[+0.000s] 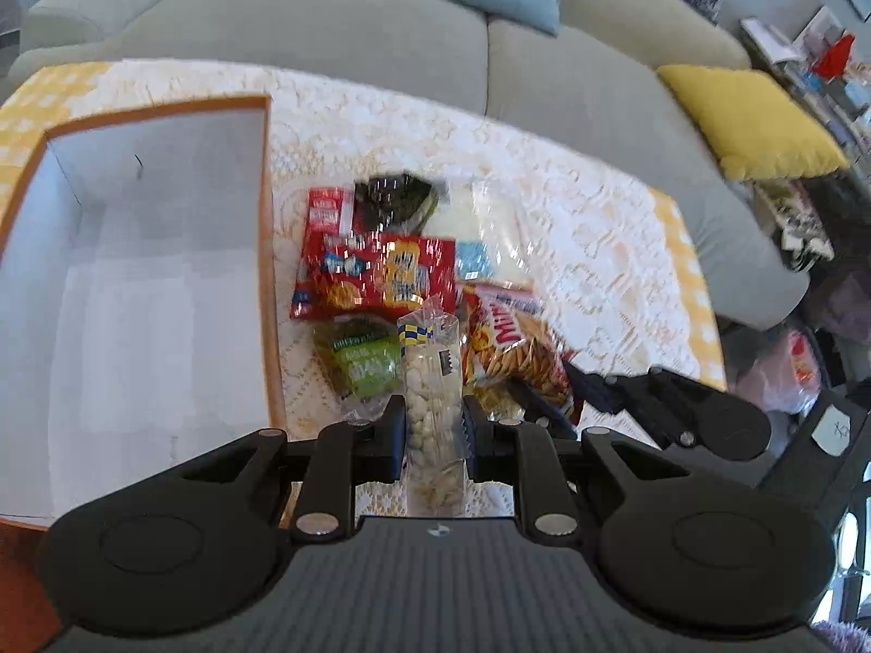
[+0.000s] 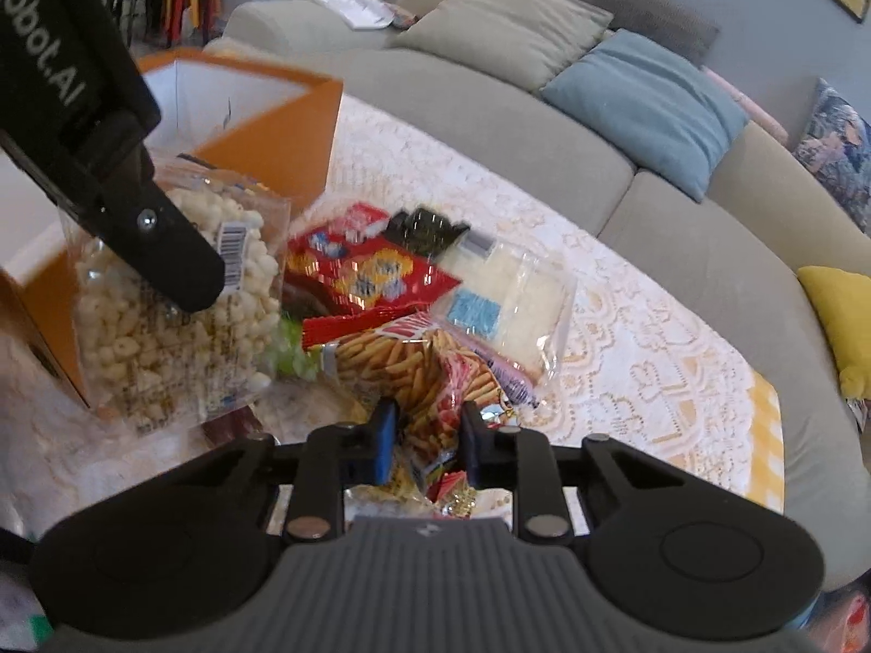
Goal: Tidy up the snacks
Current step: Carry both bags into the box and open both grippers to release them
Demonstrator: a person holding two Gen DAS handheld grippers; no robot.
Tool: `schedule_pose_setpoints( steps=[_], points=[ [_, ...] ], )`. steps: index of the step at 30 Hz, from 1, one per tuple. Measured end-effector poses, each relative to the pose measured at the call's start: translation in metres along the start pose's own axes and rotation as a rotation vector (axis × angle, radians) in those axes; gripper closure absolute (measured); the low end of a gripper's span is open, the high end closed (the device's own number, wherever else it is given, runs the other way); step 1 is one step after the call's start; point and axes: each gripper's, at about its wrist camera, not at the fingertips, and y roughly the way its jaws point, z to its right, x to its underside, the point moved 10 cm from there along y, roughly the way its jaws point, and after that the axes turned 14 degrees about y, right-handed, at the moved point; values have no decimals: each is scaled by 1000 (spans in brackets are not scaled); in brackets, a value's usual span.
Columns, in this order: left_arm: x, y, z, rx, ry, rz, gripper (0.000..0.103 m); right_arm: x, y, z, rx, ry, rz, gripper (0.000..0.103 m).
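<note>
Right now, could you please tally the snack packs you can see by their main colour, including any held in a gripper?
Clear, pale contents: 2 – puffed snack bag in the left gripper, white pack
Red: 2 – cracker packs
Green: 1 – green bag
Dark: 1 – black pack
Orange-red: 1 – pretzel stick bag at the right gripper
Total: 7

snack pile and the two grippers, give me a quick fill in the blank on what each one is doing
1. The left gripper is shut on a clear bag of ____ puffs.
2. The right gripper is closing on the bag of pretzel ____.
3. The orange box has a ____ inside and holds no snacks.
4. The snack pile rests on a ____ tablecloth.

Missing words: white; sticks; white; lace
</note>
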Motion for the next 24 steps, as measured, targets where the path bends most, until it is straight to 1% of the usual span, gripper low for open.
schedule_pose_setpoints(
  steps=[3,7,9,11,13,15,18,19,22,24],
  points=[
    [-8,-28,-4,-2,1,66,80,-13,-25,-9,-34,41,32,81],
    [-23,-69,-19,-37,7,159,80,-36,-58,-25,-90,105,76,81],
    [-27,-88,-31,-74,9,191,80,-47,-72,-38,-137,121,97,81],
    [-29,-99,-46,-133,23,194,80,-58,-84,-57,-191,99,119,81],
    [-28,-100,-62,-179,44,168,80,-65,-93,-83,-243,31,130,81],
    [-24,-92,-78,-218,65,105,80,-67,-95,-108,-286,-48,121,81],
    [-14,-76,-102,-263,84,14,80,-64,-87,-142,-324,-180,86,81],
    [-10,-73,-110,-266,83,-8,80,-62,-80,-152,-342,-214,63,81],
    [-1,-56,-133,-261,72,-90,80,-58,-62,-174,-396,-253,-17,81],
    [10,-45,-148,-247,41,-141,80,-55,-48,-187,-421,-267,-75,81]
  ],
)
